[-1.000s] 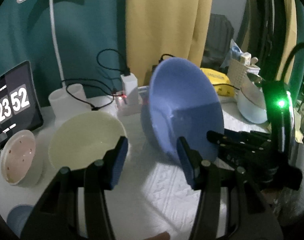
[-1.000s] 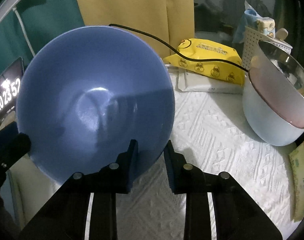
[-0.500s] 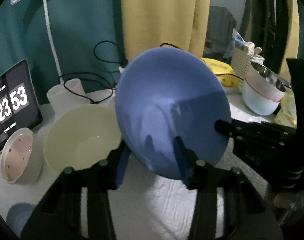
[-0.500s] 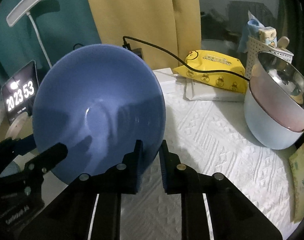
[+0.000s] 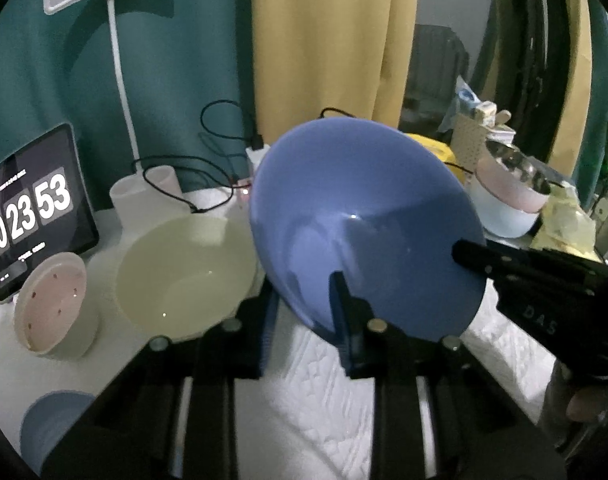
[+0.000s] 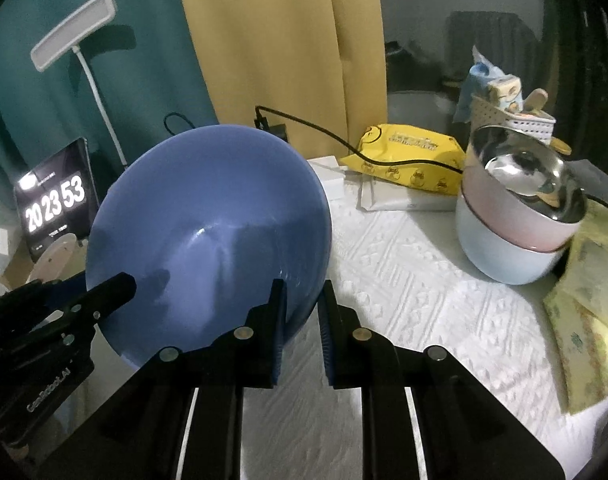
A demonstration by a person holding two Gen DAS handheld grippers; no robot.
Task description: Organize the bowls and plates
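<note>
A large blue bowl (image 5: 364, 220) hangs tilted above the white table cloth, its inside facing both cameras. My right gripper (image 6: 304, 312) is shut on its lower right rim (image 6: 300, 304), one pad inside and one outside. My left gripper (image 5: 304, 320) straddles the opposite lower rim. Its jaws are closing, with the right finger (image 5: 344, 316) inside the bowl and the left pad just off the outer wall. A cream bowl (image 5: 184, 272) sits on the table left of the blue one. At the far right stands a stack (image 6: 516, 220) of a steel bowl in a pink bowl in a pale blue bowl.
A tablet clock (image 5: 28, 208) leans at the left, with a pink-lidded tub (image 5: 52, 304) in front of it. A white lamp (image 5: 120, 80), a cup and black cables stand behind the cream bowl. A yellow packet (image 6: 412, 156) lies at the back. Packets (image 6: 592, 280) crowd the right edge.
The blue bowl has risen and swung left toward the left gripper. The left jaws have narrowed around its rim. The right jaws tightened on the rim early on and have kept their hold.
</note>
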